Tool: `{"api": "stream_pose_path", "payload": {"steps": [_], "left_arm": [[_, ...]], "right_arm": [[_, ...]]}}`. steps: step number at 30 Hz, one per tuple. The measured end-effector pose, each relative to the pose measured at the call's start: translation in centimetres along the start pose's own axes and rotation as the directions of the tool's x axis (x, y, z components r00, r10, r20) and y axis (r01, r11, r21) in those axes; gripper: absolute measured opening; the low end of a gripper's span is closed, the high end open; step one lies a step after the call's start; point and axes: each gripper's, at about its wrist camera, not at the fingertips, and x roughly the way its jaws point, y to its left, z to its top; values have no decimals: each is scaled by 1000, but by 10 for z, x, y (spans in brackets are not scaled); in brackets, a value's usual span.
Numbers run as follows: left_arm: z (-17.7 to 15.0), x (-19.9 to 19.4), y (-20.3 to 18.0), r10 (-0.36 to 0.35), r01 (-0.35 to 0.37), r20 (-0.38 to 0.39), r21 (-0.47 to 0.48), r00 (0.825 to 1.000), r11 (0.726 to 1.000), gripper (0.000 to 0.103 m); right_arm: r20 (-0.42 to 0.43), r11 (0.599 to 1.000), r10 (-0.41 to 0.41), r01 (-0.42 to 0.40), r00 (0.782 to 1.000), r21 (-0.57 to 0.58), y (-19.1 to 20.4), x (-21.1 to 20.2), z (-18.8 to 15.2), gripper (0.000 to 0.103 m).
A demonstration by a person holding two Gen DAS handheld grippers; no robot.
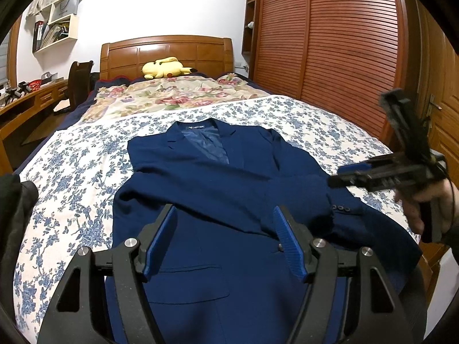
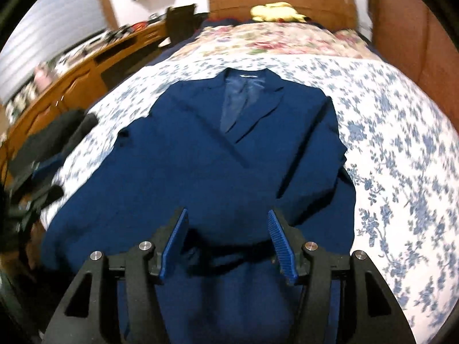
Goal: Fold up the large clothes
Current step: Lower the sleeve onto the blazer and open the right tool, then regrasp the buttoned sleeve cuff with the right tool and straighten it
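Observation:
A navy blue suit jacket (image 1: pixel 218 189) lies face up on the bed, collar toward the headboard, with a sleeve folded across its front. My left gripper (image 1: pixel 225 215) is open and empty, hovering over the jacket's lower front. My right gripper (image 2: pixel 228 219) is open and empty above the jacket (image 2: pixel 200 157) near the folded sleeve. In the left wrist view the right gripper (image 1: pixel 341 179) shows at the right edge, held in a hand above the sleeve cuff with buttons (image 1: pixel 341 207).
The bed has a blue floral sheet (image 1: pixel 74 177) and a flowered quilt (image 1: pixel 172 94) near the wooden headboard (image 1: pixel 166 51). A yellow plush toy (image 1: pixel 165 67) lies by the headboard. A wardrobe (image 1: pixel 330 34) stands right, a desk (image 1: pixel 25 106) left.

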Motion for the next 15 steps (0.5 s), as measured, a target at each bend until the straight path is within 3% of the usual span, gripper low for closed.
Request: {"api": "stream_pose_path", "payload": {"steps": [4, 7, 13, 15], "left_arm": [[0, 0, 0, 1, -1, -2, 0, 1000, 1000, 70], [1, 0, 1, 2, -2, -2, 0, 1000, 1000, 70], [0, -3, 1, 1, -1, 11, 5, 1000, 1000, 70], [-1, -3, 1, 4, -4, 10, 11, 1000, 1000, 70]], "right_arm": [[-26, 999, -31, 32, 999, 39, -17, 25, 9, 59], [-74, 995, -15, 22, 997, 93, -27, 35, -8, 59], [-110, 989, 113, -101, 988, 106, -20, 51, -17, 59], [-136, 990, 122, -112, 983, 80, -13, 60, -18, 57]]}}
